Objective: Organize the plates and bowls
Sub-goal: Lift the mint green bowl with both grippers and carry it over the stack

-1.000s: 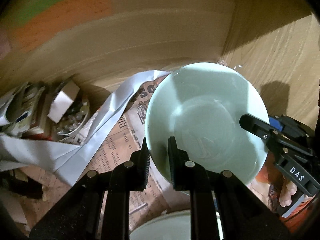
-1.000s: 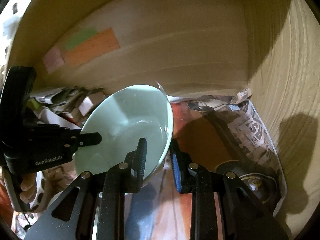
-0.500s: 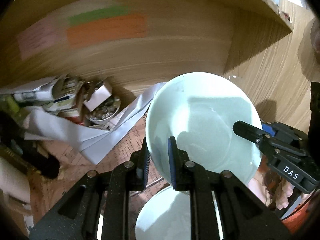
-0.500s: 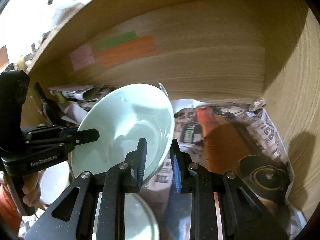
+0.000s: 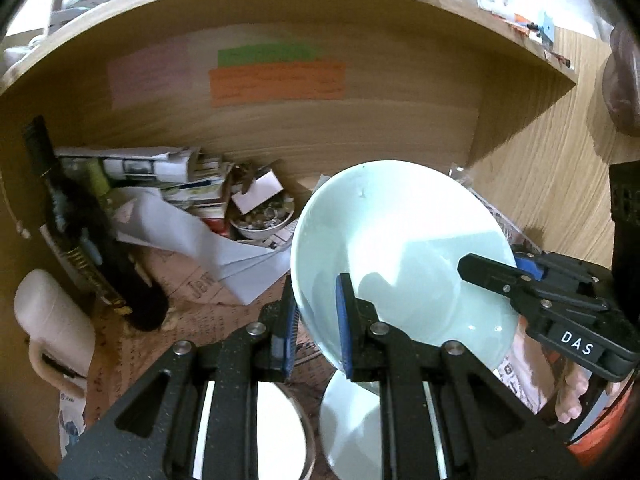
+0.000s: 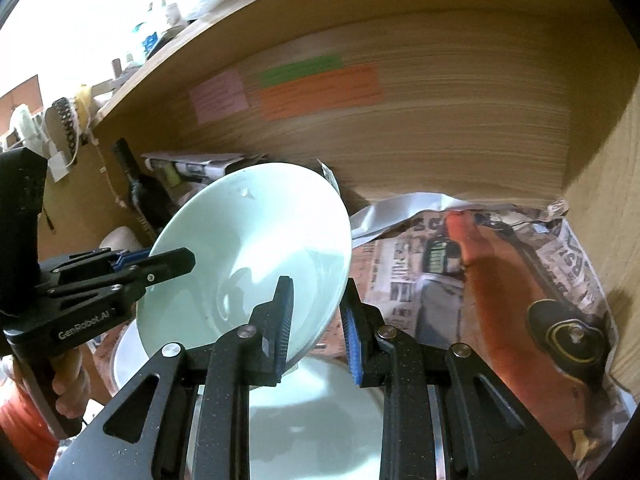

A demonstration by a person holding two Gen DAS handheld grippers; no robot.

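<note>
Bowl (image 5: pixel 400 248), pale green and tilted, hangs clear of the newspaper-lined shelf (image 6: pixel 500 264), its rim clenched on one side by the left claw (image 5: pixel 316 320) and on the opposite side by the right claw (image 6: pixel 316 320). Just below both claws sits another pale dish (image 6: pixel 320 420). Farther off, left of the left claw, stand a dark bottle (image 5: pixel 88 248) and crumpled papers (image 5: pixel 180 232).
</note>
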